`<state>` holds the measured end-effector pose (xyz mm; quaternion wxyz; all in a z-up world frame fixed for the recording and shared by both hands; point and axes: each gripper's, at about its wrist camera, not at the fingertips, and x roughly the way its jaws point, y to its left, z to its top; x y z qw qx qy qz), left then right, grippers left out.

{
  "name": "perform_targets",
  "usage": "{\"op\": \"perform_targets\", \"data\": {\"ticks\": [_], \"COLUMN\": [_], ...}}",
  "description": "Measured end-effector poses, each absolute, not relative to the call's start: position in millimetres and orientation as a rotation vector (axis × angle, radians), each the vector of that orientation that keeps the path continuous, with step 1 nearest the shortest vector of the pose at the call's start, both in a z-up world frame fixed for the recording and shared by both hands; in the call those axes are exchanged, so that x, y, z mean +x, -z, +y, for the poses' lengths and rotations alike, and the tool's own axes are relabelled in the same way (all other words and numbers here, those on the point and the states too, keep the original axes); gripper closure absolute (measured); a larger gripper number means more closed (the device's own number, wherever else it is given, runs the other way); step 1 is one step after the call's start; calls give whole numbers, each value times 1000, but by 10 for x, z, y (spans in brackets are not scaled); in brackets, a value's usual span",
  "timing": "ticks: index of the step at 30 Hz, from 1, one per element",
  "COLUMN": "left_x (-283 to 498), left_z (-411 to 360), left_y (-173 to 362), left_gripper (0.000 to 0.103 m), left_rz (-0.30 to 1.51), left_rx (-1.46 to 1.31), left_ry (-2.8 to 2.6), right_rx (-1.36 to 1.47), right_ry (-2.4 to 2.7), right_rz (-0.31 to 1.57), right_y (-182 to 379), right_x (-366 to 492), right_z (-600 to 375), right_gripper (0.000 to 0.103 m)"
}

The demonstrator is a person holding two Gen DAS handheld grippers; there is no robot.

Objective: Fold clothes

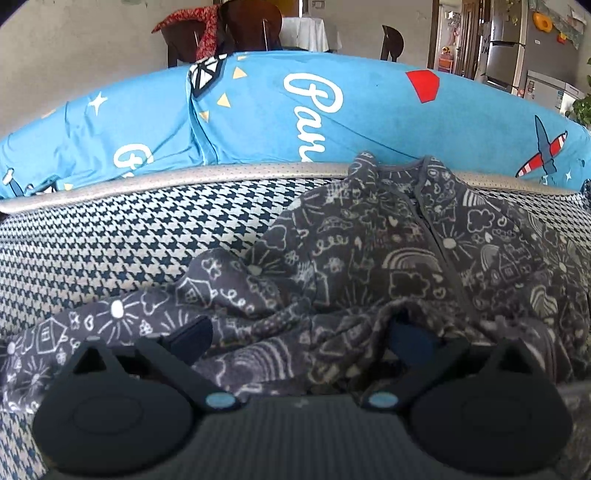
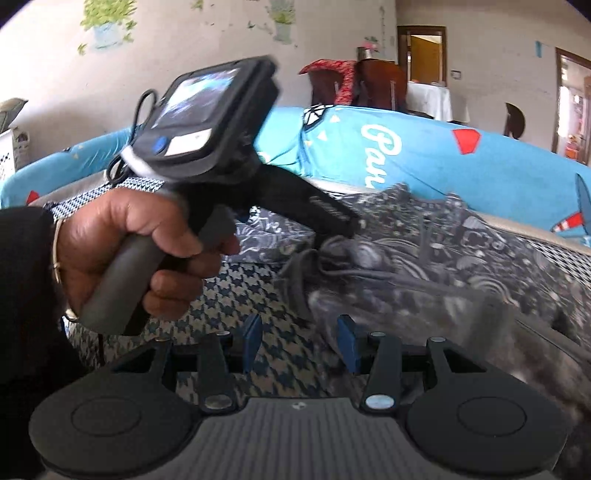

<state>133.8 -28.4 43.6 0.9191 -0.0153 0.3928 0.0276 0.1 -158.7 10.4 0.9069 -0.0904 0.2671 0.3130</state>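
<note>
A dark grey fleece garment point(image 1: 406, 240) with white doodle prints and a zipper lies crumpled on a houndstooth cushion point(image 1: 129, 240). My left gripper point(image 1: 301, 338) is down on its near edge. Its jaws stand wide apart, a fold of fabric bulges between them, and cloth covers the right fingertip. In the right wrist view a hand point(image 2: 129, 236) holds the left gripper point(image 2: 349, 225), whose tip rests on the bunched garment point(image 2: 443, 266). My right gripper point(image 2: 300, 345) is partly open over the cushion point(image 2: 240, 291). Its right pad sits against the garment's blurred edge, and nothing is pinched.
A bright blue printed sheet point(image 1: 295, 110) covers the raised back behind the cushion, along a grey trim. Behind it stand dark wooden chairs with a red cloth point(image 1: 199, 22) and a white-covered table. A fridge point(image 1: 506, 48) is at the far right.
</note>
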Motion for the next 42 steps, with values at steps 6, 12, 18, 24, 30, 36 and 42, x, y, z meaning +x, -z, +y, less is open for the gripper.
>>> {"op": "perform_targets", "data": {"ticks": [6,12,18,24,30,36,42], "left_x": [1457,1503,1511,1483,1346,1039,622], "left_z": [-240,-248,-218,-202,-163,106,537], "left_y": [-410,-420,-418,-433,-532,-729,-838], "left_gripper": [0,0,0,0,0,0,0], "left_rz": [836,852,866,858,792,708,662], "left_rx": [-38,-29,-39,-30,31,5,-76], "left_ry": [-46,-42,-36,-41,-86,-147,-236], "right_rx": [-239,-327,-371,-340,-208,-180,-131], "right_ry": [-663,-671,-674,-696,-822,-974,-1064], "right_rz": [545,522,503,525,519,397,434], "right_y": [12,169,290,321,-48,-584,-663], "right_x": [206,365,468,457,114,-511,-936], "right_z": [-1273,-1039,-944,-963,-1187,-1411,-1496], "right_gripper": [58,59,82,98,98,98,97]}}
